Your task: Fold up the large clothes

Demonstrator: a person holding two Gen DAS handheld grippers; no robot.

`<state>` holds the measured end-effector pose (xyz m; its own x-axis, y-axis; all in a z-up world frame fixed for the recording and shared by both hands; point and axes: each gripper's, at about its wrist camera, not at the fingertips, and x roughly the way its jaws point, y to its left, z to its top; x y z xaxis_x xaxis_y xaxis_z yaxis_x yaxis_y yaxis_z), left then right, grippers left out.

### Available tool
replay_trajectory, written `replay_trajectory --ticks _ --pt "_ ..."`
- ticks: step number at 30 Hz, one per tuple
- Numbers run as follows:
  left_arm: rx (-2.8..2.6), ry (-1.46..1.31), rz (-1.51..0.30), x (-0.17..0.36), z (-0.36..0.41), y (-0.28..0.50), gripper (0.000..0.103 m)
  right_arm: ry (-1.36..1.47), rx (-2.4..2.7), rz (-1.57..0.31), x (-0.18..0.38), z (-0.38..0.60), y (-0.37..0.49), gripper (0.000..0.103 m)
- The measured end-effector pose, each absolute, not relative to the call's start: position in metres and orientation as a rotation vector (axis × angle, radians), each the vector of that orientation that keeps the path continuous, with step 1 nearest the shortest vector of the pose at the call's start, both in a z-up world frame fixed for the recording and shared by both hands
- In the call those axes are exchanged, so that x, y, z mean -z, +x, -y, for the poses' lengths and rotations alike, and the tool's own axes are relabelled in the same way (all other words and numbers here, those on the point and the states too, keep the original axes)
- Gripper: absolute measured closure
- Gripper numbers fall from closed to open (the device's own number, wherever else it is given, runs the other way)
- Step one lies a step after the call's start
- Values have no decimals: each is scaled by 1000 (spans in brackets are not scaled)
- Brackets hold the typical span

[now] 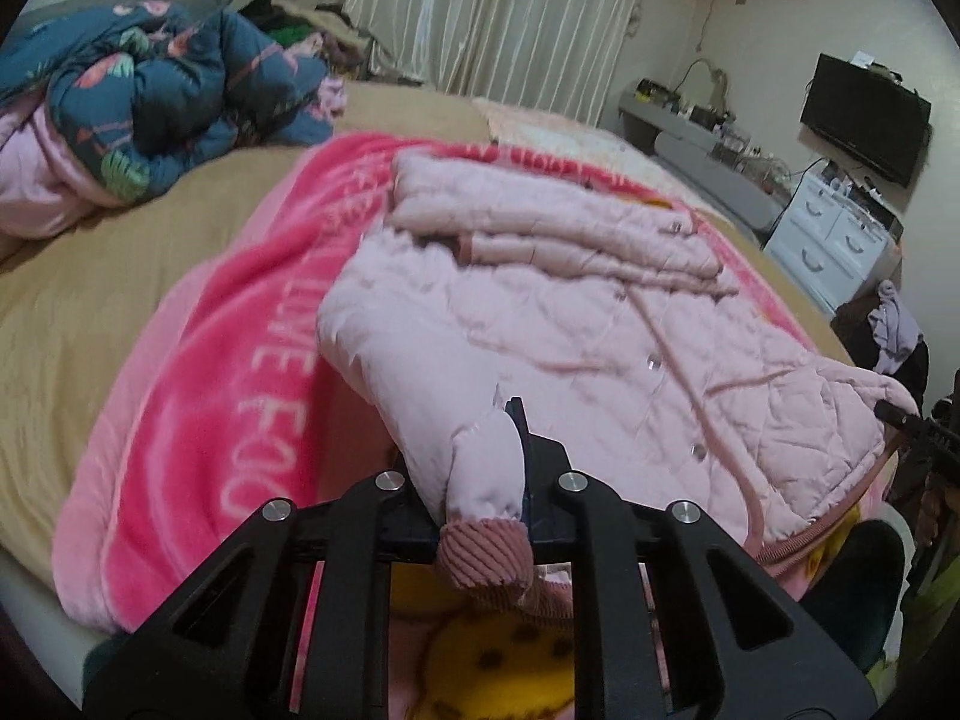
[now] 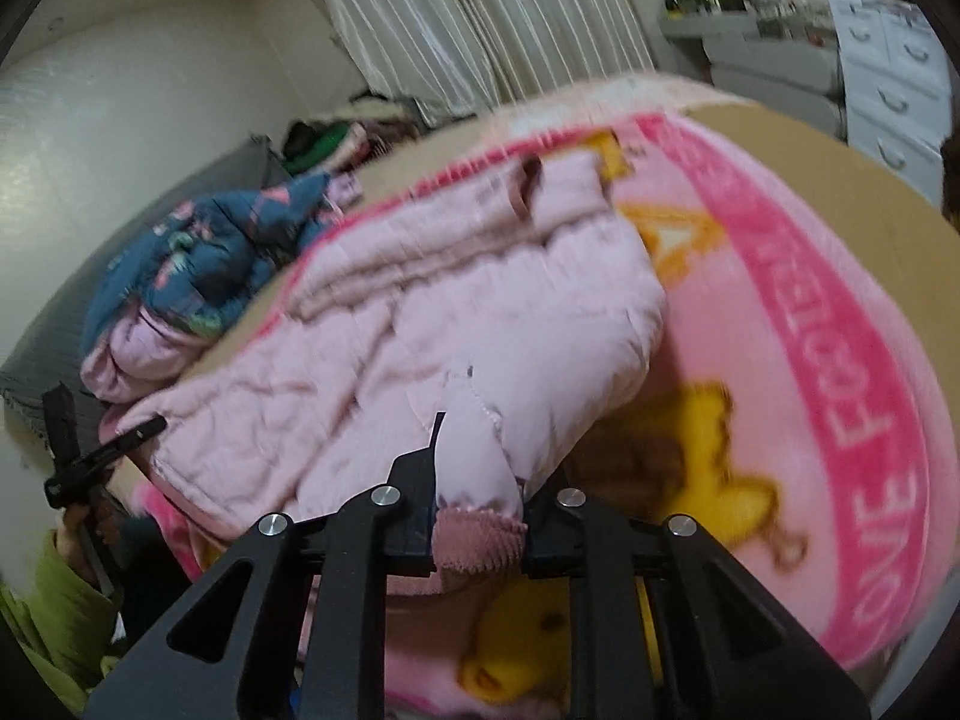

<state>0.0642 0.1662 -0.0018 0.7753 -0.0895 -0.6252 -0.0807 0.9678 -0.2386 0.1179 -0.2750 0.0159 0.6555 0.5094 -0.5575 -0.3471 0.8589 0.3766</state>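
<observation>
Fingers (image 1: 516, 414) of both grippers pinch the pink jacket's (image 1: 588, 312) cuffs.

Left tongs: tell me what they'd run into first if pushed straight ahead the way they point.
The left tongs, shut on a ribbed cuff, point into the pink quilted jacket itself; its folded body on the pink blanket likely comes first, though depth is unclear.

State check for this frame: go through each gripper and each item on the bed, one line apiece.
left gripper: shut on a ribbed hem corner of the jacket
right gripper: shut on the other hem corner
pink quilted jacket: sleeves folded across the top, near edge lifted
pink blanket: spread flat under jacket
blue floral quilt: bunched in a heap
</observation>
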Motion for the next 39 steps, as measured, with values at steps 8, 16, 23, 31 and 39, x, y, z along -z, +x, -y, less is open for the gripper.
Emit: replay_trajectory --ticks 8,16,23,31,39 --pt "4 -249 -622 -23 -166 81 94 288 -473 -648 -33 274 144 87" --pt "4 -254 -580 -39 -169 104 94 292 -443 -630 -42 273 162 87" --pt "-5 -231 -562 -50 -172 121 94 288 -430 -611 -53 270 174 87" --pt "-16 -215 -552 -60 -182 142 94 292 -406 -592 -68 267 200 87" --pt "-10 -217 -532 -72 -194 163 94 317 -385 -577 -84 262 230 87"
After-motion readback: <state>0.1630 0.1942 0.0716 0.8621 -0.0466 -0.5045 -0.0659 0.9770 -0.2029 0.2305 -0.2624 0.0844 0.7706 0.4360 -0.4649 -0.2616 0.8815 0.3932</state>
